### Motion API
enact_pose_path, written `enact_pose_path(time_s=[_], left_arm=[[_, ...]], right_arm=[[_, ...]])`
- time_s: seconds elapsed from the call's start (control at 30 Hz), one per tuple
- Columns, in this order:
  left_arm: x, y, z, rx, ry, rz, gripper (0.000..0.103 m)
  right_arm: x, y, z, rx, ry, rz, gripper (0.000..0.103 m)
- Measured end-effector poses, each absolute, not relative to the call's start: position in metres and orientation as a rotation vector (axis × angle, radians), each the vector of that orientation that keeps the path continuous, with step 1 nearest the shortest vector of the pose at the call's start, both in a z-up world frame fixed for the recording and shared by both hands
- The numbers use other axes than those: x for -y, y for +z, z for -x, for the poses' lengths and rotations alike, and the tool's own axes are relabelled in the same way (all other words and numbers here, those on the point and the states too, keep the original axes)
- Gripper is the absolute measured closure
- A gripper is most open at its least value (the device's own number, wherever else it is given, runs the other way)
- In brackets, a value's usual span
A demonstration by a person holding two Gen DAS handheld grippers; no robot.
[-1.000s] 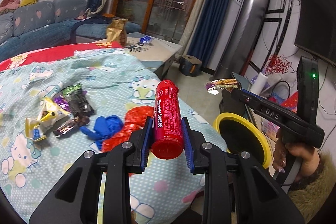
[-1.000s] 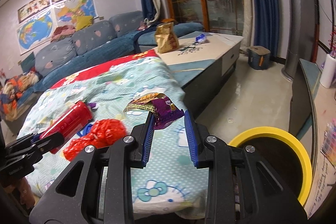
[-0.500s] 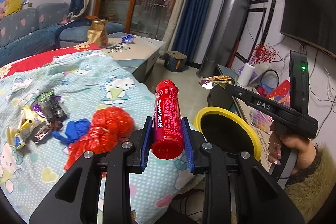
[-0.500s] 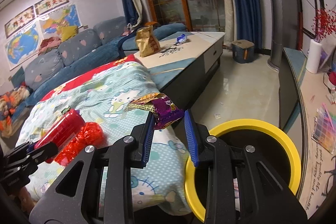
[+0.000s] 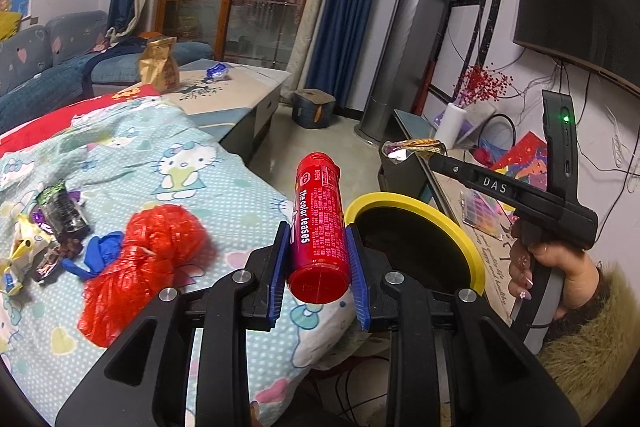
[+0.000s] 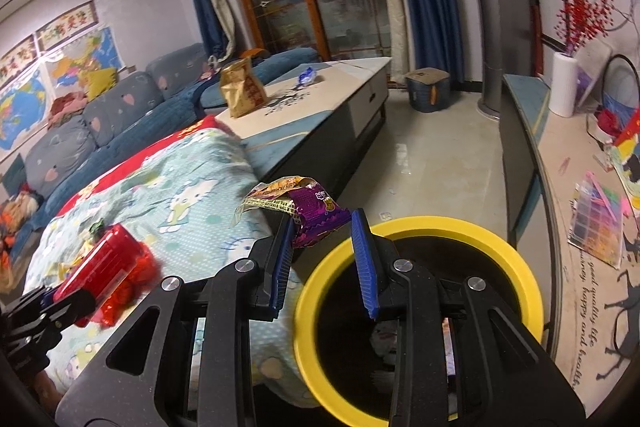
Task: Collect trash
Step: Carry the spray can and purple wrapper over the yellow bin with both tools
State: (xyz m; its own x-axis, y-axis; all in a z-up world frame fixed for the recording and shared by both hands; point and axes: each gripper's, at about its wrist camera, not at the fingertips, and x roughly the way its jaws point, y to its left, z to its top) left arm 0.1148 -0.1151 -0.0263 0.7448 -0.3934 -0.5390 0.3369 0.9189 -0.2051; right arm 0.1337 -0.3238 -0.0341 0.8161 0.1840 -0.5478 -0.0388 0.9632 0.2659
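Observation:
My left gripper (image 5: pixel 318 247) is shut on a red cylindrical can (image 5: pixel 318 223) lettered "The color teases", held over the bed's edge just left of the yellow-rimmed trash bin (image 5: pixel 472 251). My right gripper (image 6: pixel 322 227) is shut on a purple and gold snack wrapper (image 6: pixel 308 207), held at the near left rim of the bin (image 6: pixel 520 255). In the left wrist view the right gripper (image 5: pixel 436 157) sits above the bin's far side with the wrapper (image 5: pixel 404 149). The can also shows in the right wrist view (image 6: pixel 100 269).
On the Hello Kitty bedspread (image 5: pixel 192 163) lie a red plastic bag (image 5: pixel 148 255), a blue glove (image 5: pixel 100 259) and several wrappers (image 5: pixel 44 235). A coffee table (image 6: pixel 320 103) carries a gold bag (image 6: pixel 242 93). A low TV cabinet (image 6: pixel 568 187) runs along the right.
Both grippers have moved right, away from the bed and toward the bin. The bin now lies under the right gripper and beside the can. Both keep their hold.

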Motion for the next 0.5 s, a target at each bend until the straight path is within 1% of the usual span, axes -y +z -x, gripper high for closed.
enact_pose_path(time_s=[0.5], left_arm=[[0.156,-0.043,-0.120,-0.640,-0.487,0.051,0.077]], right_arm=[[0.370,-0.055,-0.132,-0.639,-0.002,-0.298,0.080]])
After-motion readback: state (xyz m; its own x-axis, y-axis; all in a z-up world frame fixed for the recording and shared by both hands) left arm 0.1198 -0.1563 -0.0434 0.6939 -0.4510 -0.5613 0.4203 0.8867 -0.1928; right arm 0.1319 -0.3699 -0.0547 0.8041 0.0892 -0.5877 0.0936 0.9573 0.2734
